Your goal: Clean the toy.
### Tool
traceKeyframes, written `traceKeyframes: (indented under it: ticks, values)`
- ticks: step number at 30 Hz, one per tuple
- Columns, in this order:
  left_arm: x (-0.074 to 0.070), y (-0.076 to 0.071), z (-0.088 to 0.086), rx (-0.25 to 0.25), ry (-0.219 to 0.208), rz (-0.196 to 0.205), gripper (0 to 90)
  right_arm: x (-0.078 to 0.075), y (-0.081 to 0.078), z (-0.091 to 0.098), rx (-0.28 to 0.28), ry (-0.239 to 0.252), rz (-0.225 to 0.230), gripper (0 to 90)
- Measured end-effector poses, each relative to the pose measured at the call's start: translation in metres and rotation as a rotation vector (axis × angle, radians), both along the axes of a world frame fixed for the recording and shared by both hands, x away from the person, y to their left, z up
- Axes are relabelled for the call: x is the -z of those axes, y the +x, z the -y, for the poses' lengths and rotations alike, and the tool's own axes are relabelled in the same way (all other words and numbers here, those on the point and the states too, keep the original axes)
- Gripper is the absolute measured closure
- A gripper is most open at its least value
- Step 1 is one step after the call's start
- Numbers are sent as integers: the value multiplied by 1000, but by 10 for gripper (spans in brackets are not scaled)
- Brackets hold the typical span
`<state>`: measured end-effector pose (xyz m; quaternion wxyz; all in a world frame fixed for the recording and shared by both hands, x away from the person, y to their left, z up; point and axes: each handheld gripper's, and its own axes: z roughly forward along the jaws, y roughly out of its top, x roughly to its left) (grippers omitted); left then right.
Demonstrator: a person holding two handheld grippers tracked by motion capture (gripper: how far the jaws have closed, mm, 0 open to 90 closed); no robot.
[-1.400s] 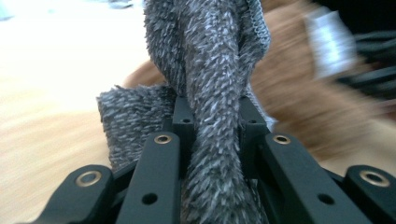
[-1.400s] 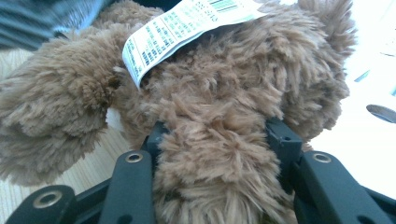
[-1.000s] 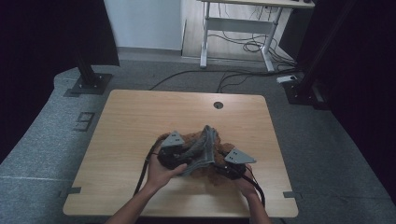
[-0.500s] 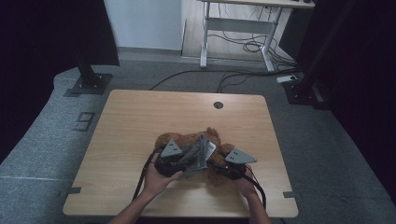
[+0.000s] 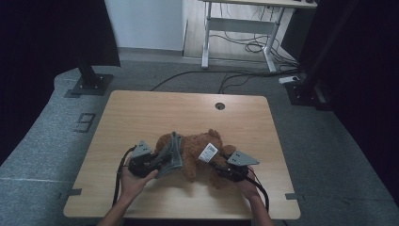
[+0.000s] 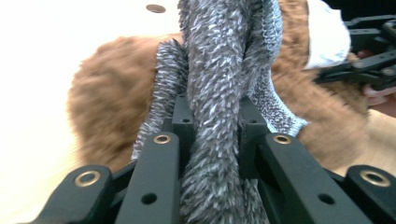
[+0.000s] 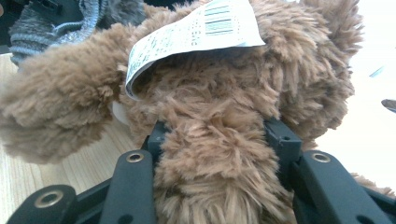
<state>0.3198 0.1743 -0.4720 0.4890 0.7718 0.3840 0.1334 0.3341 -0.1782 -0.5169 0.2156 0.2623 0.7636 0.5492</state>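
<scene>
The left gripper (image 5: 157, 162) is pinching a bunched fold of a grey knitted garment (image 6: 219, 93), its jaws pressed into the fuzzy fabric from both sides. The right gripper (image 5: 217, 165) is clamping a furry limb of the brown teddy bear (image 5: 195, 150), plush bulging between its jaws in the right gripper view.

The step in hand looks like dressing the bear: one gripper is steadying the toy while the other is working the knit over its body. In the left gripper view the garment is lying against the bear's flank, draped across it rather than clearly pulled around it; whether any opening has caught on a limb cannot be told.

The next move is probably calling for the left gripper to draw the knit farther across the bear without letting the fold slip, while the right gripper keeps the toy from sliding along the bench (image 5: 141, 113).

The bear is lying on its side between the two grippers, near the bench's front edge and about midway between its left and right edges. A white label (image 7: 196, 32) is curling off its fur, facing the right gripper.
</scene>
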Motion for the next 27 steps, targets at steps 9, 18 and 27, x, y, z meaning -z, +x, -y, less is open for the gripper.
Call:
traceKeyframes:
  ticks: [9, 18, 27]
  values:
    - [16, 17, -49, -136, 5, -77, 744, 4, 0, 5, -13, 4, 1, 557]
    - [-11, 26, -37, -87, -52, -44, 743, 4, -2, 8, -20, 1, 4, 557]
    - [-37, 58, 12, -9, -36, -47, 740, 7, -1, 15, -21, -32, 7, 518]
